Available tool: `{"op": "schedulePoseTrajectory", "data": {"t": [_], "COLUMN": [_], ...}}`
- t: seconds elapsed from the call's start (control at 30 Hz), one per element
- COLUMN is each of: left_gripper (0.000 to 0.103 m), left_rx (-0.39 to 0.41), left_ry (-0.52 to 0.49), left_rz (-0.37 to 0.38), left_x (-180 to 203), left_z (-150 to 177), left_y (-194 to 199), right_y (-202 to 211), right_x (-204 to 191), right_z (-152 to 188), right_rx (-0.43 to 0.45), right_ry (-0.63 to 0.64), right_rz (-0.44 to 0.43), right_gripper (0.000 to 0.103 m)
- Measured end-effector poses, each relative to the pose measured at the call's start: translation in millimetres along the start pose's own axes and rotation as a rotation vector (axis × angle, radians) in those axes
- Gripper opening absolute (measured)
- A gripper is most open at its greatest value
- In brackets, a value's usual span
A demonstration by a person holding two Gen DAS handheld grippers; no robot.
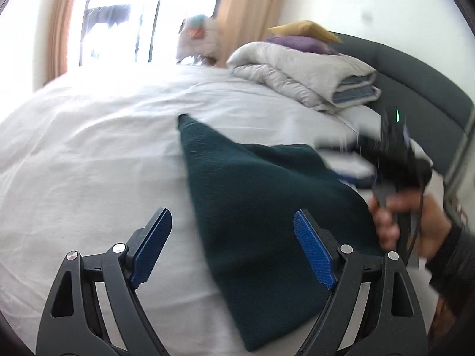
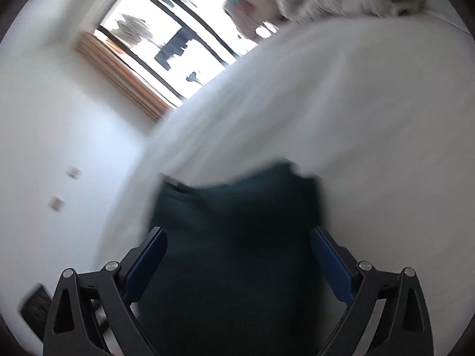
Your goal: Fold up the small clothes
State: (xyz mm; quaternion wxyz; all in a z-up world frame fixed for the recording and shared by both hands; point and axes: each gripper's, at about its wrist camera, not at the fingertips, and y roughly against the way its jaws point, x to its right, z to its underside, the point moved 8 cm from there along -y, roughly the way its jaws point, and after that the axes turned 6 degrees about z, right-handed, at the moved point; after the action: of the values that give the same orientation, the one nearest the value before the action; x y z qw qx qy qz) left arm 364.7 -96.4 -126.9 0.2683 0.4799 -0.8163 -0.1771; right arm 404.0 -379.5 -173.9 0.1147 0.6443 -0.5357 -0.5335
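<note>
**Both grippers open over the green cloth, fold half made**

Your left gripper [image 1: 233, 246] hangs just above the bed with its blue pads spread wide and nothing between them; the near right pad sits over the edge of the dark green cloth [image 1: 255, 207], the left pad over bare white sheet [image 1: 89, 154]. Your right gripper [image 2: 239, 262] is likewise spread apart, its fingers straddling the same cloth [image 2: 234, 252] without pinching it. That view is blurred, so you cannot tell whether the pads brush the fabric.

The cloth lies flat on the sheet, near you and right of the bed's middle. From the left wrist view it reads as a wedge, broad at the near end and narrowing to a point farther off, with a second layer showing on its far right side. That suggests one fold is already laid and you are between grasps, choosing the next corner.

For the next move, you probably need to close one gripper on a free corner or edge, taking only the layers you mean to carry, then bring it across to meet the opposite side. The sheet beneath is loose, so pinch shallow or you may lift it too.

Farther off on the right, a folded pale duvet [image 1: 299, 74] with pillows on top rests against the dark headboard [image 1: 415, 83]; beyond the bed is a bright window [image 1: 142, 14].
</note>
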Motion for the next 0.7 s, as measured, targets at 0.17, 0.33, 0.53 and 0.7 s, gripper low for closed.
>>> {"op": "schedulePoseTrajectory", "data": {"t": [0.17,0.33,0.53,0.7], "left_gripper": [0.085,0.085,0.084,0.057], "left_rx": [-0.064,-0.232,-0.296,-0.318], "left_ry": [0.155,0.346,0.257,0.291], "left_rz": [0.038,0.147,0.178,0.199], "left_x": [-35,-46,-19,-14], "left_z": [-8,4,3,2], "left_y": [-18,-63,-94,-98], "right_y": [49,28,-2,-7], "right_x": [33,13,-18,-34], "right_z": [-6,24,45,52], "right_rx": [0.11,-0.067,-0.149,-0.158], "right_ry": [-0.144,-0.003,0.099,0.122], "right_rz": [-0.086,-0.071,-0.055,0.056], "right_gripper": [0.088,0.087,0.079,0.041]}}
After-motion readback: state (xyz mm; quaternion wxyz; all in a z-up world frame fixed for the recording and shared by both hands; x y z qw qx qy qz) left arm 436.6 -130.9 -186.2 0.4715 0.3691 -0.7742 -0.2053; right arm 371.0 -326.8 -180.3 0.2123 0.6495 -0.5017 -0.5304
